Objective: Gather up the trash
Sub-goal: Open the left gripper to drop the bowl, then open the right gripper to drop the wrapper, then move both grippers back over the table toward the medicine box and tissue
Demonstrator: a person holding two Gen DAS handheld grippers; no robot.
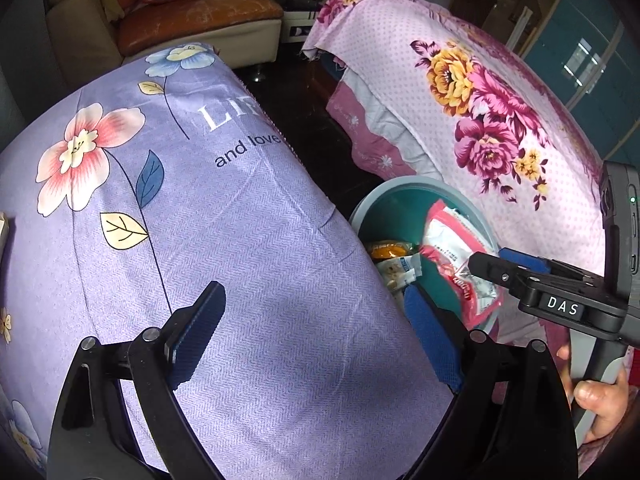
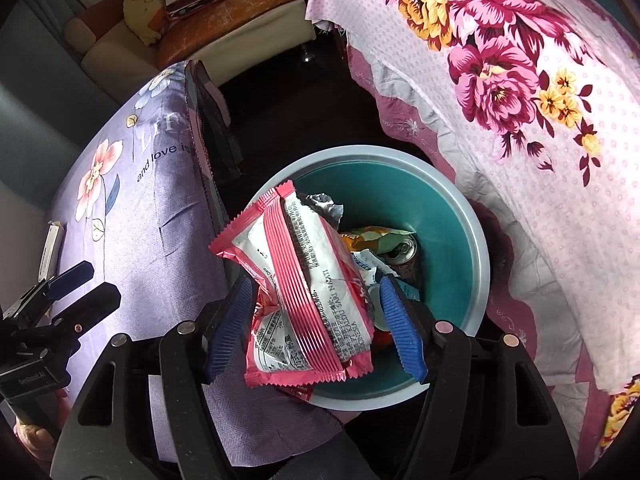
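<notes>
Left wrist view
- Left gripper (image 1: 314, 334): jaws spread wide, nothing between them, over the purple flowered cloth (image 1: 200, 220).
- Bin (image 1: 400, 188): grey rim, teal inside, just right of the purple cloth's edge and beside the pink flowered cloth (image 1: 480, 100).
- Wrapper (image 1: 460, 256): pink and white, above the bin's mouth at the tips of the right gripper (image 1: 496, 260), well right of the left gripper.
- Right gripper's jaws: cannot tell from here how wide they stand.
- Hand (image 1: 600, 396): grips the right gripper's handle at the lower right.

Right wrist view
- Right gripper (image 2: 316, 328): jaws stand apart; the wrapper (image 2: 304, 292) hangs in the gap, the right pad clear of it, contact at the left pad unclear.
- Wrapper's place: over the near left rim of the bin (image 2: 472, 240), partly above the teal inside.
- Inside the bin: a can (image 2: 404, 254) and other crumpled packets (image 2: 372, 238).
- Left gripper (image 2: 80, 280): far left over the purple cloth (image 2: 160, 220), well apart from the wrapper.
</notes>
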